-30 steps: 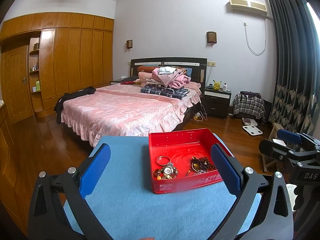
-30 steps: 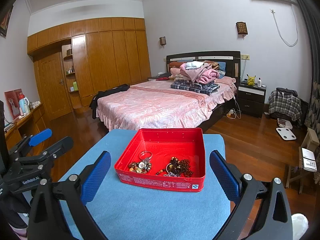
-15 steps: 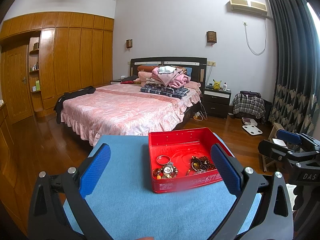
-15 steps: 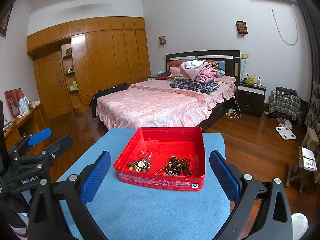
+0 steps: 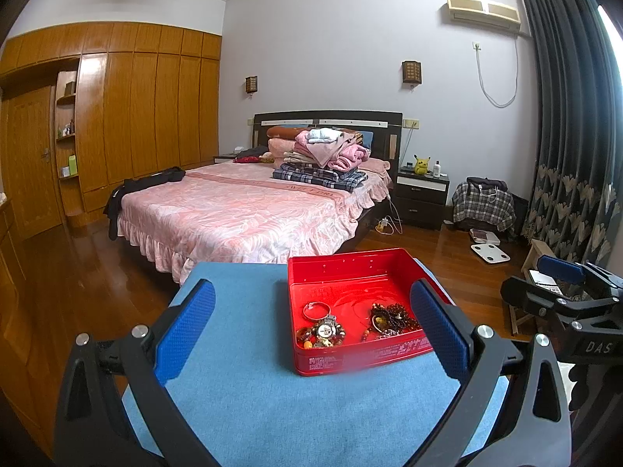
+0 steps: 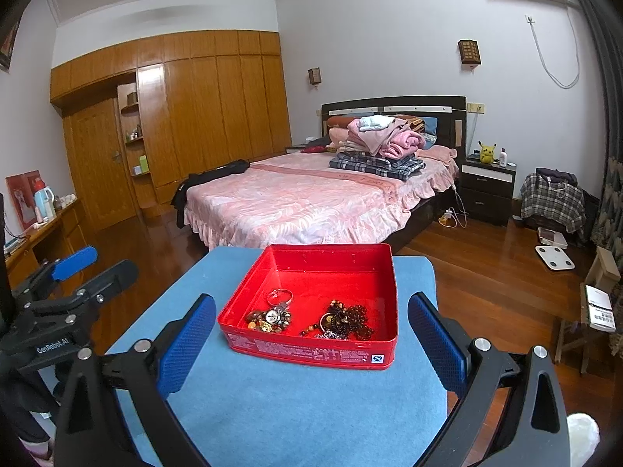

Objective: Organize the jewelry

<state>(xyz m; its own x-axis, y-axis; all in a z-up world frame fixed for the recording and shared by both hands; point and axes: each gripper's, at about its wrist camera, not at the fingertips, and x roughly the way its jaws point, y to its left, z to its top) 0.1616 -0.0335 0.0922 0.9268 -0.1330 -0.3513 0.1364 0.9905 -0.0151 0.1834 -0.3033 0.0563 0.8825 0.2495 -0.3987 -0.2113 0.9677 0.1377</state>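
Tin (image 6: 311,344) on worktop (image 6: 303,404), toward its far edge. In tin: watch (image 6: 271,316) and ring (image 6: 280,295) at 9 o'clock, bead tangle (image 6: 346,321) at 3 o'clock. Bed (image 6: 311,202) behind worktop, 12 o'clock.

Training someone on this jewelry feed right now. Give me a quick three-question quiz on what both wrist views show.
1. True or false: the left gripper is shut on a bracelet.
2. Multiple choice: the jewelry lies where? A) on the blue table mat; B) inside the red tin, toward its near wall; C) on the bed.
3. Fill in: in the red tin, the silver ring-shaped bangle lies just behind the ____.

Key
1. False: both the left gripper and the right gripper are open and hold nothing.
2. B.
3. Wristwatch, which lies among beaded bracelets; the dark bead pile is to the right.
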